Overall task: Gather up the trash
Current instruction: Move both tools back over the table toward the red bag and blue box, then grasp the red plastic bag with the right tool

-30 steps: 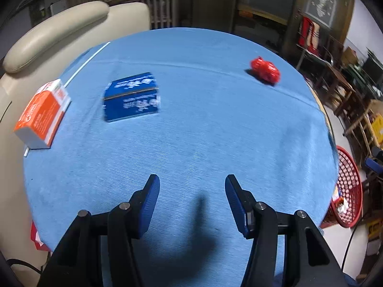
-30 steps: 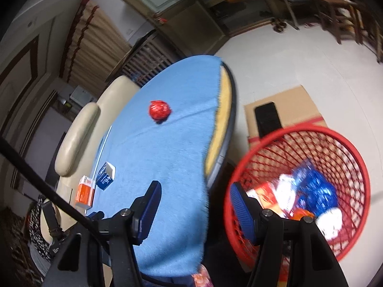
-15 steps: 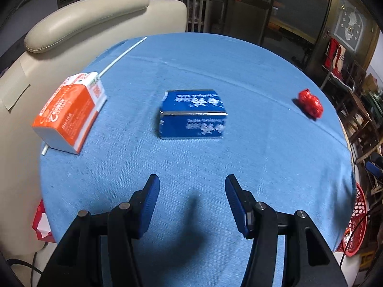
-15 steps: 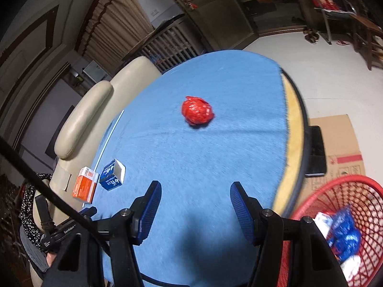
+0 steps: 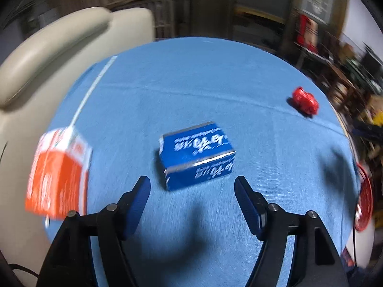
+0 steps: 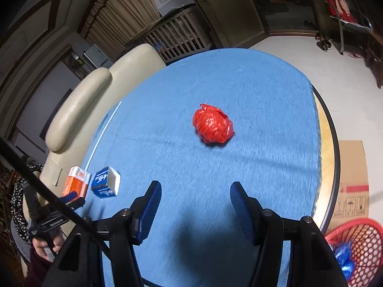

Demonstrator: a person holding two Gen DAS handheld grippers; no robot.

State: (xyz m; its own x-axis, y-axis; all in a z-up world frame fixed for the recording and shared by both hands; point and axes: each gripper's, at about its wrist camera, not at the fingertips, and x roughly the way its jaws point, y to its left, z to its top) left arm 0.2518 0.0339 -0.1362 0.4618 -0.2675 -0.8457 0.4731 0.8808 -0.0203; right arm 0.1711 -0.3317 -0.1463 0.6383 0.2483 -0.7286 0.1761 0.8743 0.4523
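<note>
Over the last second both grippers have swung in toward their targets. The left gripper (image 5: 192, 184), jaws wide and empty, now has the blue carton (image 5: 196, 155) just ahead of its tips, the orange carton (image 5: 57, 174) off to the side. The right gripper (image 6: 195, 189), jaws also wide, has turned from the red basket (image 6: 354, 246) (already holding trash) to face the crumpled red wrapper (image 6: 213, 126) on the blue counter (image 6: 263, 91). Two pickups look imminent.

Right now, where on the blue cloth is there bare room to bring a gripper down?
Bare cloth lies between the crumpled red plastic ball and the blue carton, and in front of the right gripper. It is crowded at the sofa-side edge: the orange carton sits close beside the blue one, with the left gripper closing in.
</note>
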